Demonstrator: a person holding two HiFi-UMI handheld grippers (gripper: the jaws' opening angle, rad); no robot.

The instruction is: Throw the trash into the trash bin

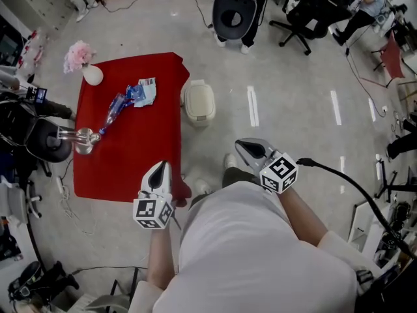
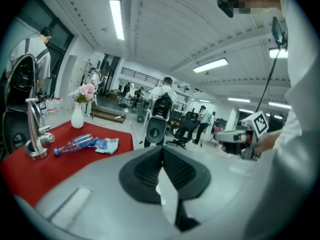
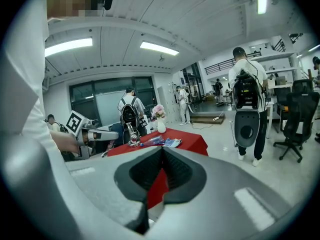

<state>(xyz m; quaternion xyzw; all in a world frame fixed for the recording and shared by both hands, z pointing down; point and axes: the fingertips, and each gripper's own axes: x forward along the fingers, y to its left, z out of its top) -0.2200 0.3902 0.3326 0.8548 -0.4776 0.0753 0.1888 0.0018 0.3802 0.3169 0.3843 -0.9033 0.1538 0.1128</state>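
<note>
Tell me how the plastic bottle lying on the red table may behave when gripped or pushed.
The plastic bottle looks clear and seemingly empty, so it is probably light and may dent under a firm squeeze. It lies on its side on the red table, so a push could make it roll.

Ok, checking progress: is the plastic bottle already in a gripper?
No, the plastic bottle lies on the red table, apart from the shut left gripper and right gripper.
</note>
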